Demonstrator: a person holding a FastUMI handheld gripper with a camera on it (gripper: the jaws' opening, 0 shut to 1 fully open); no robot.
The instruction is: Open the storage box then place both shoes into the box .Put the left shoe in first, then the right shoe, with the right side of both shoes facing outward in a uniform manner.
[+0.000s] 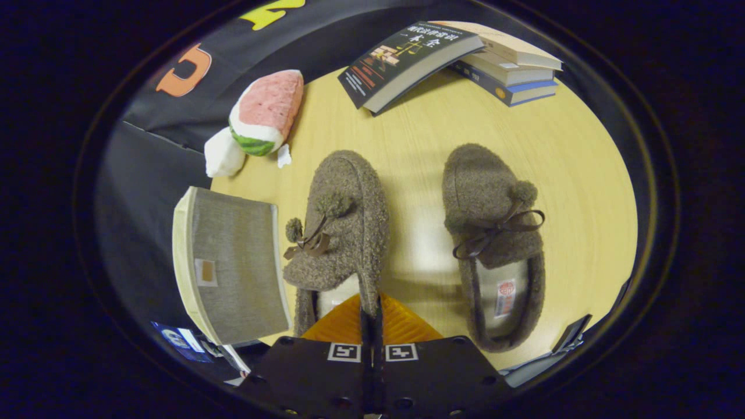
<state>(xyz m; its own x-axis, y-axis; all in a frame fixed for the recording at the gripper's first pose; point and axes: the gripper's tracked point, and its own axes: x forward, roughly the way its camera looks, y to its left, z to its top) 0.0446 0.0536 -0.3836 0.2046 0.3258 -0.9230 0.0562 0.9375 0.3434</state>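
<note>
Two brown fuzzy slippers with pom-pom bows lie on the wooden table (582, 174), toes pointing away from me. My gripper (372, 307) is shut on the right side wall of the nearer slipper (340, 227), with both fingers pinching its collar edge. This slipper leans a little to the left. The other slipper (495, 233) lies flat to the right of the fingers, untouched. The grey fabric storage box (236, 262) with a cream rim sits to the left of the held slipper, a grey face with a small tan label turned towards me. I cannot tell whether it is open.
A watermelon-shaped plush toy (265, 113) lies beyond the box at the table's far left. A dark book (407, 61) leans on a stack of books (509, 67) at the far side. A small dark object (573, 331) sits at the near right edge.
</note>
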